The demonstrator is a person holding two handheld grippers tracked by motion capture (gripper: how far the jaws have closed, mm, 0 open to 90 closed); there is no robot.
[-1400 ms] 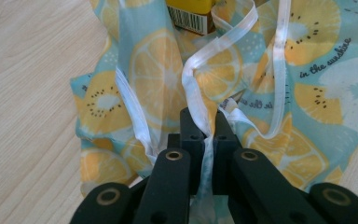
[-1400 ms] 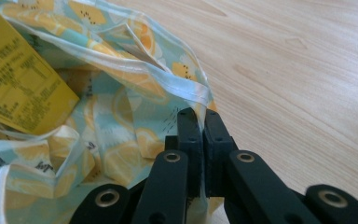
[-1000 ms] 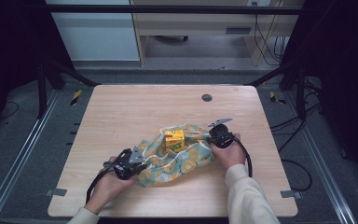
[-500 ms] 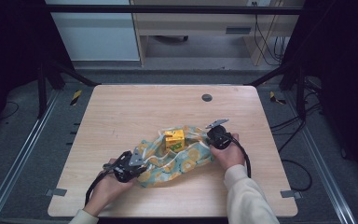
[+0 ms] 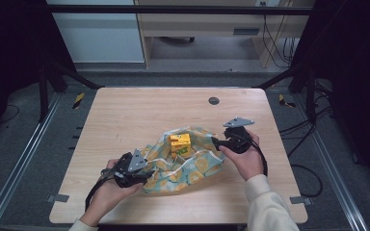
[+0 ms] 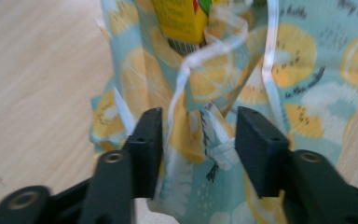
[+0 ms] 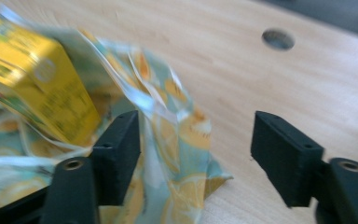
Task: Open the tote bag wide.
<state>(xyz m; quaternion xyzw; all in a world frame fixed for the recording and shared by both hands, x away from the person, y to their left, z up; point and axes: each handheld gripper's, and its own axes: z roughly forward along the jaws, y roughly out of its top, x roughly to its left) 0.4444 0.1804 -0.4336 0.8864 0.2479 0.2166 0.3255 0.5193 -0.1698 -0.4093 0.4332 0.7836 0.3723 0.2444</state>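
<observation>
A teal drawstring bag (image 5: 200,166) printed with lemon slices lies crumpled on the wooden table (image 5: 139,120). A yellow carton (image 5: 180,143) stands in its open top. My left gripper (image 5: 150,173) is at the bag's near left end. Its jaws have just been opening and are now open, with a loose fold of the bag (image 6: 307,70) and its white cord between them, unpressed (image 6: 198,126). My right gripper (image 5: 215,141) hovers at the bag's right edge. Its jaws have just been opening and are now open (image 7: 196,135), with the bag's edge (image 7: 177,121) beside one jaw and the carton (image 7: 42,88) behind it.
A round cable hole (image 5: 214,100) sits near the table's far edge, also seen from the right gripper (image 7: 278,38). Black frame posts stand at both far corners. Metal rails run along the floor on either side. Bare wood lies beyond the bag.
Both grippers have gone from shut on the bag's ends to open and have lifted a little. The right one drew back to the right. The bag lies slack.
</observation>
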